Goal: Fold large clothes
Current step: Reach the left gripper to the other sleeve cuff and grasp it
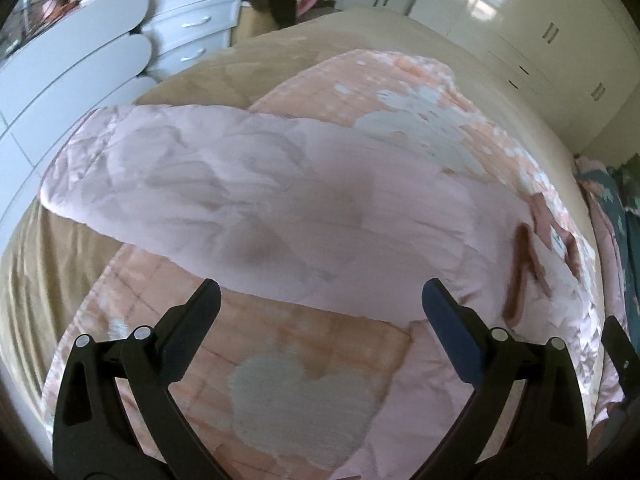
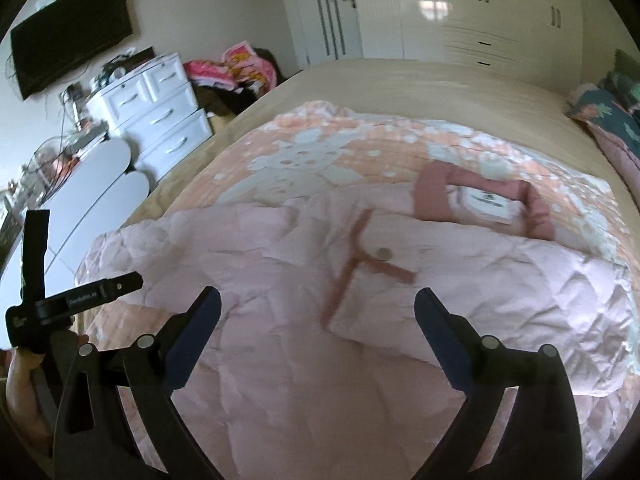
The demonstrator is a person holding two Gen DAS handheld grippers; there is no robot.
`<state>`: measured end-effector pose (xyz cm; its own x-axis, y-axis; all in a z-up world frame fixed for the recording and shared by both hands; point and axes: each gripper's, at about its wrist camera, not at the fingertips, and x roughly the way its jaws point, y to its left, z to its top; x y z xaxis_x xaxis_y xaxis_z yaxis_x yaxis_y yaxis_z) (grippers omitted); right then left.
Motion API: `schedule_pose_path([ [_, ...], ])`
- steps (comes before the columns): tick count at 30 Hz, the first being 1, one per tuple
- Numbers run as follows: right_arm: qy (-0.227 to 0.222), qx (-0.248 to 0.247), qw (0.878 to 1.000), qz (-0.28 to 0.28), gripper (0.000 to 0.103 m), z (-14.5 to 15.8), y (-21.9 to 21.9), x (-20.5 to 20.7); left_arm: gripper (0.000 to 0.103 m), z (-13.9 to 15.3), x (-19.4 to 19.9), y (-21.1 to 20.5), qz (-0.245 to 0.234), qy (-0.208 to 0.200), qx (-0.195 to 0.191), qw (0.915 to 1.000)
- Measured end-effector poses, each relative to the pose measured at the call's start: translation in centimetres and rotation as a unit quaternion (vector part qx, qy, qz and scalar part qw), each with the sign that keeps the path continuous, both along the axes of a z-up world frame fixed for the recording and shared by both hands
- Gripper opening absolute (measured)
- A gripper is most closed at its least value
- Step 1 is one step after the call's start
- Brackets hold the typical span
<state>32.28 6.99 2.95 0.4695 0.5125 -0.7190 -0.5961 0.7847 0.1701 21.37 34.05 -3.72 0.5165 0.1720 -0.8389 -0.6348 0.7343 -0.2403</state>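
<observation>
A pale pink quilted jacket [image 1: 288,208] [image 2: 304,264] lies spread across a peach patterned blanket [image 1: 304,364] [image 2: 320,152] on the bed. Its darker pink collar with a white label [image 2: 486,200] is at the far right, and a dusty pink strap [image 2: 348,268] crosses the front by a round snap. My left gripper [image 1: 320,300] hovers open above the jacket's near edge, holding nothing. My right gripper [image 2: 318,306] is also open and empty, above the jacket's middle. The left gripper's body [image 2: 60,300], held in a hand, appears at the left of the right wrist view.
The tan bed sheet [image 2: 420,84] extends beyond the blanket. White drawers [image 2: 160,116] and a white curved desk [image 1: 68,60] stand to the left, white wardrobes [image 2: 480,12] behind. A dark floral pillow [image 2: 608,112] sits at the right. A black TV [image 2: 72,32] hangs on the wall.
</observation>
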Motion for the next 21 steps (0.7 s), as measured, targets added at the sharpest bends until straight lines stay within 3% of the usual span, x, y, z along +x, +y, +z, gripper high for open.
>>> schedule_pose_path([
  [12,0.014,-0.014,0.998,0.055,0.097,-2.3,6.7,-2.4,0.094,-3.5,-3.7,6.3,0.082,-0.016,-0.046,0.9955],
  [17,0.013,-0.022,0.998,0.065,0.097,-2.8,7.7,-2.8,0.094,-5.4,-4.9,9.6,0.128,-0.034,-0.074,0.9884],
  [21,0.024,-0.021,0.998,0.058,0.097,-3.4,7.1,-2.3,0.094,-6.8,-5.8,12.8,0.166,-0.075,-0.109,0.9771],
])
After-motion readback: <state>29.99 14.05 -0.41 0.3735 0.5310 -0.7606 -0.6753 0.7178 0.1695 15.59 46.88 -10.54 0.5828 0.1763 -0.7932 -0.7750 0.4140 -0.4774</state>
